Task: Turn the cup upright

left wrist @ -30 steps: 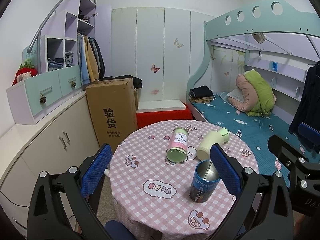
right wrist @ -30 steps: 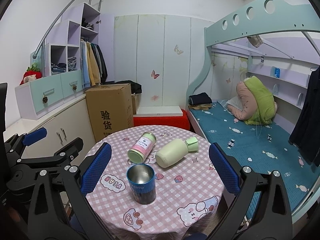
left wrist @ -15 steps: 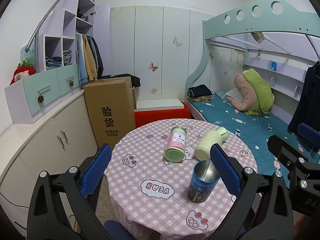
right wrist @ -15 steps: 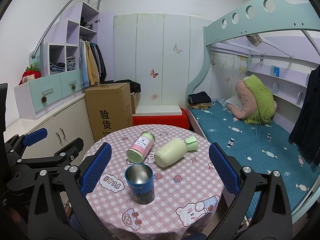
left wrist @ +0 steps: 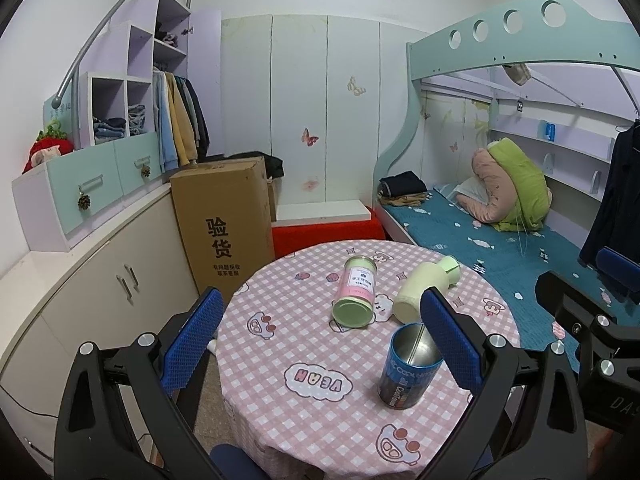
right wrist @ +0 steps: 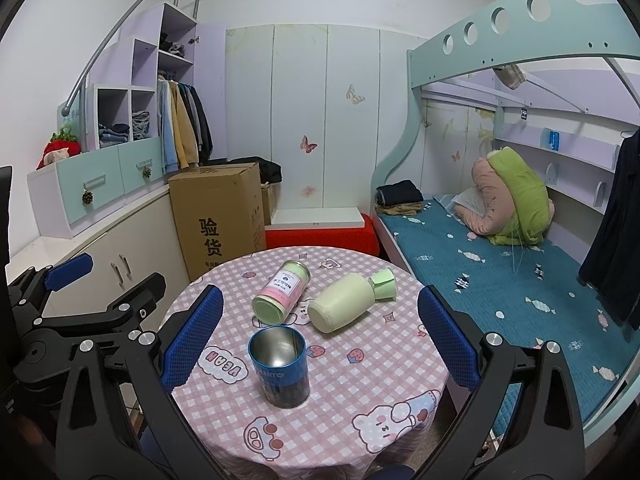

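A blue metal cup [left wrist: 408, 364] [right wrist: 280, 364] stands upright, mouth up, on the round table's pink checked cloth [left wrist: 304, 412] [right wrist: 376, 376]. Behind it a pink cup [left wrist: 356, 292] [right wrist: 282, 292] lies on its side, its green end facing me. A pale green bottle [left wrist: 424, 288] [right wrist: 348, 306] lies beside it, touching or nearly so. My left gripper [left wrist: 320, 336] [right wrist: 112, 278] hovers open at the table's near left. To its right, my right gripper [right wrist: 320, 336] [left wrist: 584, 276] is open too. Both are empty, with all three vessels beyond their fingertips.
A tall cardboard box [left wrist: 224, 216] and low white cabinets [left wrist: 100, 280] stand left of the table. A red-topped low bench [right wrist: 320, 236] sits behind it. A bunk bed with a teal mattress [right wrist: 500, 272] runs along the right, close to the table's edge.
Both views drift only slightly. Nothing on the table has moved, and both grippers stay open and empty.
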